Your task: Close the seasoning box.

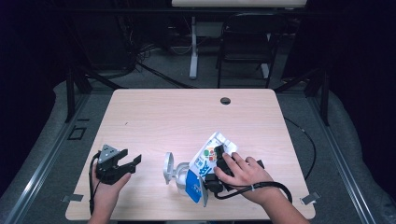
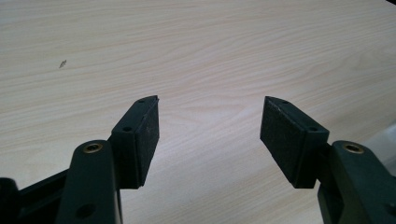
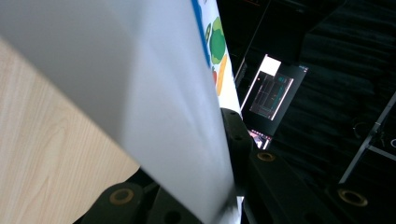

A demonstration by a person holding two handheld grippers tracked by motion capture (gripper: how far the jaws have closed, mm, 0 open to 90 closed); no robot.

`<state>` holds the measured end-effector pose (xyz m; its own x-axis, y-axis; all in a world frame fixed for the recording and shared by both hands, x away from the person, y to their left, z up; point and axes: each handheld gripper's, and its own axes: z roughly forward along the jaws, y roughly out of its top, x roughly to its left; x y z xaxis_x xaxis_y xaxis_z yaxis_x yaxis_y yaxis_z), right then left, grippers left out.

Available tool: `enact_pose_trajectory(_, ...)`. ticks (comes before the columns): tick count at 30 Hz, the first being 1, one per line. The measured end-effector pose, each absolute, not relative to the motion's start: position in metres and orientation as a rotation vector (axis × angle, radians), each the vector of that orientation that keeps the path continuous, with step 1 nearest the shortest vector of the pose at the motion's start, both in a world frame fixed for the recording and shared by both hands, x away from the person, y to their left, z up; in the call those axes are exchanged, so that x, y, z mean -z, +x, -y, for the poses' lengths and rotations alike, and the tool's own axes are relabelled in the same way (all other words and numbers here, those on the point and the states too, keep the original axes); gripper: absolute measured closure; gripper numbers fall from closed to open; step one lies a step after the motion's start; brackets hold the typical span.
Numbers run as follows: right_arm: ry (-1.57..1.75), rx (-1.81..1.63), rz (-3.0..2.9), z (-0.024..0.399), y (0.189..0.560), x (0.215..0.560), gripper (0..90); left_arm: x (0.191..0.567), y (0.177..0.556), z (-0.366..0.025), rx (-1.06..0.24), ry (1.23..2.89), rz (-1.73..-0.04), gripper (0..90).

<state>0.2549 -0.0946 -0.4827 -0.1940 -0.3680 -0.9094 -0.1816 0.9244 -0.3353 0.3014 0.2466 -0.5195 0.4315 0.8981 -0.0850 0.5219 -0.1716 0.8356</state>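
Observation:
A white and blue carton (image 1: 209, 161) with a fruit print lies tilted at the table's front, its blue end toward the front edge. My right gripper (image 1: 215, 164) is shut on the carton's side, with a hand over it. In the right gripper view the carton's white wall (image 3: 140, 93) sits between the jaws, and one black finger (image 3: 233, 135) presses its right side. A whitish cup-like object (image 1: 173, 171) lies on its side just left of the carton. My left gripper (image 1: 132, 163) rests at the front left, open and with nothing in it (image 2: 209, 121).
The wooden table (image 1: 177, 116) has a cable hole (image 1: 225, 101) near its far edge. A black chair (image 1: 245, 42) and a white desk leg (image 1: 193, 46) stand beyond it. A lit screen (image 3: 273, 88) glows in the dark in the right gripper view.

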Motion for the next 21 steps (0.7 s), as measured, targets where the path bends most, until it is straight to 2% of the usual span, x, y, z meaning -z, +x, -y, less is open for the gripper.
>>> enact_pose_trajectory(21, -0.416, 0.165, -1.770, 0.0961, 0.2537, 0.4829, 88.5, 0.5196, 0.3015, -0.2465, -0.556, 1.840, -1.210, 37.7)
